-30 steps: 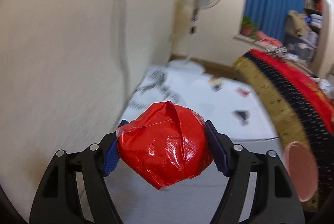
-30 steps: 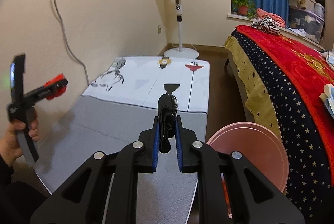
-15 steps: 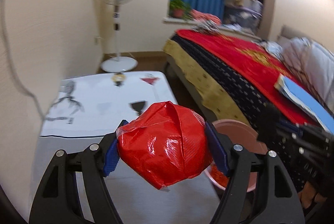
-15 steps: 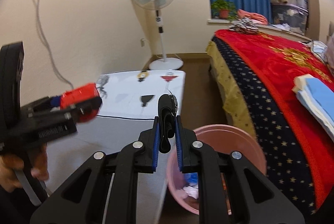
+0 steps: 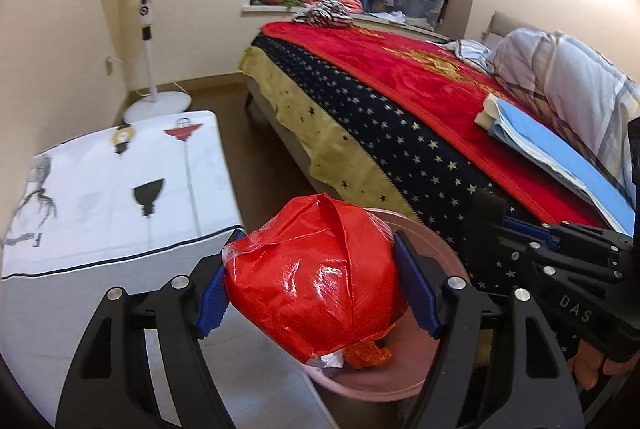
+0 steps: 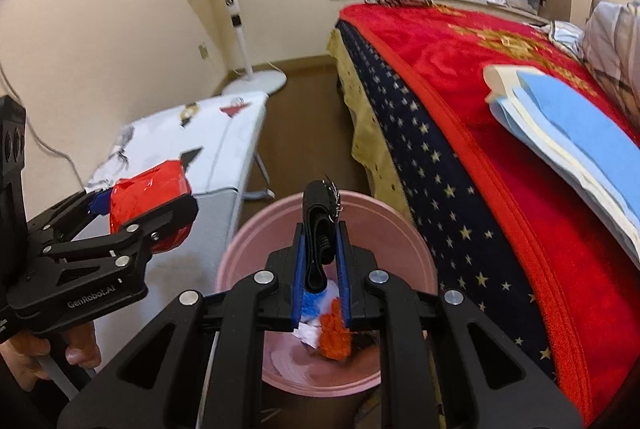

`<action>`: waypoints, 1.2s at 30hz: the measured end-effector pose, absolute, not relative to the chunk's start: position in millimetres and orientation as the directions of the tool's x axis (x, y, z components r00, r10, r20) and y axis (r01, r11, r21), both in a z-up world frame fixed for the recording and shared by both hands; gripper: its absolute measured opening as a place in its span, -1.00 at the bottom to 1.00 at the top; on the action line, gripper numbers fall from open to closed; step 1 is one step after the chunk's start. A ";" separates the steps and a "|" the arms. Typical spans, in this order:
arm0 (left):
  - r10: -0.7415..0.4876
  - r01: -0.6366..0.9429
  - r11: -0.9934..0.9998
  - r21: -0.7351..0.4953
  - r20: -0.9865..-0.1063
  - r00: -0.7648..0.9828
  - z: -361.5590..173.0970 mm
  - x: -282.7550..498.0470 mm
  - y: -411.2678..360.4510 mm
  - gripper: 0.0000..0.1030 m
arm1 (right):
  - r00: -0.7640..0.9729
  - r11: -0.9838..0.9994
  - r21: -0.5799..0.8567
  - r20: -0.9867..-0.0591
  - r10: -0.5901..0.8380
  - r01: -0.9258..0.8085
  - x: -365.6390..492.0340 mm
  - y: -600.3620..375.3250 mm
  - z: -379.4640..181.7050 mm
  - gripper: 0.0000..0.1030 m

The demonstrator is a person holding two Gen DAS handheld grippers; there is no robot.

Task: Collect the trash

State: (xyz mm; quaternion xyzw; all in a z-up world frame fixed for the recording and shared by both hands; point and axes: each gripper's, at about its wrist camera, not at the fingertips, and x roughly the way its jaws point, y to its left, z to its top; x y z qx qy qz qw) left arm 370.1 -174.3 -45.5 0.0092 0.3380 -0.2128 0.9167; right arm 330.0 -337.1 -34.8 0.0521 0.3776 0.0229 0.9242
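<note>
Red wrapped bundle [image 5: 316, 277] clamped in my left claw [image 5: 316, 285], above the near rim of the pink bin [image 6: 248, 241]. Black folded strap [image 6: 318, 229] pinched in my right claw [image 6: 320, 261], over the bin's middle. Centre both before letting go, drop low so nothing bounces out.

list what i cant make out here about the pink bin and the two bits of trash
- Left wrist view: the red wrapper ball in the left gripper hides most of the pink bin.
- Right wrist view: the right gripper and its black strap cover the trash lying in the bin; its base is cut off.
- What the red ball contains: unseen.
</note>
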 end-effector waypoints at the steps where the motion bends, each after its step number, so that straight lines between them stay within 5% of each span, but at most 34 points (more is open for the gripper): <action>1: -0.387 0.399 0.908 -0.128 -0.626 0.678 -47.4 371.3 -177.3 0.38 | 0.707 0.994 0.109 -0.703 0.078 -0.002 331.3 -338.9 -37.9 -0.72; 12: -0.382 0.427 0.898 -0.101 -0.661 0.646 -76.5 385.3 -208.3 0.46 | 0.661 0.996 0.078 -0.750 0.034 0.038 348.3 -362.1 -60.6 -0.64; 14: -0.377 0.428 0.899 -0.096 -0.667 0.643 -80.7 387.0 -211.0 0.49 | 0.646 0.997 0.066 -0.763 0.024 0.041 353.0 -363.2 -66.6 -0.44; 17: -0.348 0.401 0.912 -0.084 -0.673 0.652 -84.6 390.2 -211.1 0.85 | 0.632 0.998 0.040 -0.775 0.004 0.041 356.6 -362.4 -72.3 0.08; 25: -0.283 0.345 0.937 -0.047 -0.681 0.675 -81.1 392.4 -201.6 0.85 | 0.664 0.998 -0.005 -0.746 -0.049 0.068 351.6 -362.3 -59.2 0.50; 29: -0.215 0.299 0.954 0.030 -0.626 0.749 -40.1 365.8 -184.2 0.85 | 0.799 0.996 -0.059 -0.595 -0.088 0.066 315.8 -343.1 -8.7 0.88; 32: -0.159 0.244 0.966 0.083 -0.551 0.819 9.0 324.8 -160.4 0.85 | 0.894 0.994 -0.078 -0.434 -0.108 0.082 267.0 -317.7 37.7 0.90; 36: -0.160 0.218 0.974 0.062 -0.494 0.855 58.9 244.8 -114.6 0.85 | 0.943 0.999 -0.024 -0.329 -0.052 0.047 191.6 -283.3 70.9 0.90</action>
